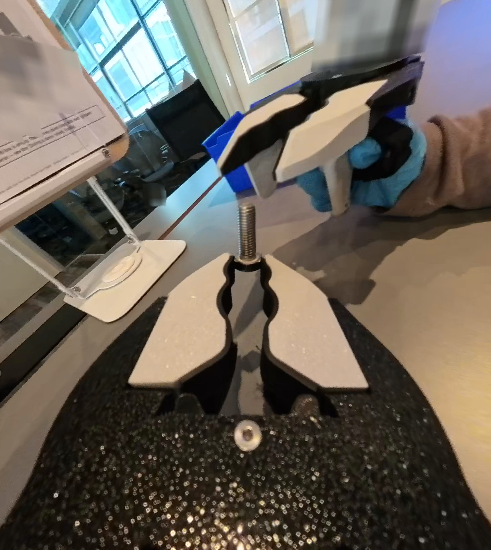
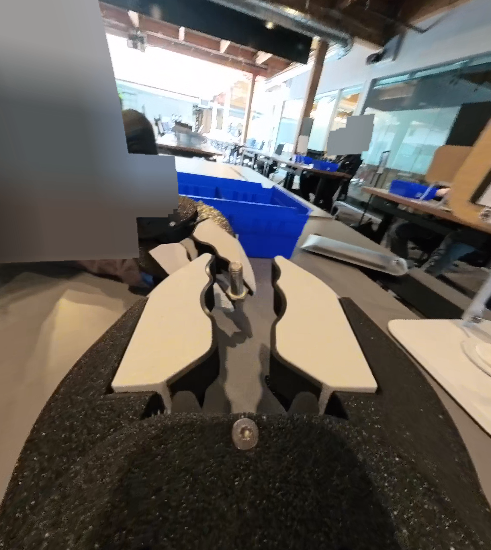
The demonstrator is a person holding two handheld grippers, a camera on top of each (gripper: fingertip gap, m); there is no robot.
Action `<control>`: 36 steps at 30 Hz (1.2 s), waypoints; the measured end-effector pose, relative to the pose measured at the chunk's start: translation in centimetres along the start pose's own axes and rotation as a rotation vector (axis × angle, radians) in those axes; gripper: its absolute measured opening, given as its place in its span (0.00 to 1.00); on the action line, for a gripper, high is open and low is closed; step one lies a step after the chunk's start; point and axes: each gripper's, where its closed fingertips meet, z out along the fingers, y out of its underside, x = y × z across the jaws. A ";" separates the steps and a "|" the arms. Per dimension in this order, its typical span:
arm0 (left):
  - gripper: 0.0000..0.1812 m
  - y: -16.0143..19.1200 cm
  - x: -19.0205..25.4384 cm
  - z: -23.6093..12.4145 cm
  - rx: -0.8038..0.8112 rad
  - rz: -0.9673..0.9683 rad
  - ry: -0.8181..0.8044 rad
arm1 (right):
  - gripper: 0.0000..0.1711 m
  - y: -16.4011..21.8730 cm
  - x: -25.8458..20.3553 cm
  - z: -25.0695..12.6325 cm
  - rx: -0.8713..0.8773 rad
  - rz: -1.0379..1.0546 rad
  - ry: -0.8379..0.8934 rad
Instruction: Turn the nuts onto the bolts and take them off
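The left claw (image 1: 247,262) is narrowed onto the head of a bolt (image 1: 246,230), its two white fingertips pressing the head from either side just above the grey surface (image 1: 417,297). The bolt stands upright, head down, its bright threaded shank bare from head to tip; no nut shows on it.

The right claw (image 1: 263,175) hangs above and to the right of the bolt's tip, clear of it. From the left wrist view its fingers seem close together, with a grey pad showing between them, though blur makes it hard to tell if anything is gripped. In its own view the right claw (image 2: 242,262) stands moderately open with nothing between the fingers, and the bolt (image 2: 235,281) and left claw lie beyond. A blue-gloved hand (image 1: 387,166) holds it.

A blue bin (image 2: 256,220) sits farther back, and a white stand (image 1: 125,285) lies to the left.
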 end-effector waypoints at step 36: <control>0.09 0.4 0.0 0.2 -0.026 0.084 -0.058 | 0.17 9.1 -14.5 27.2 -1.143 -0.968 -1.334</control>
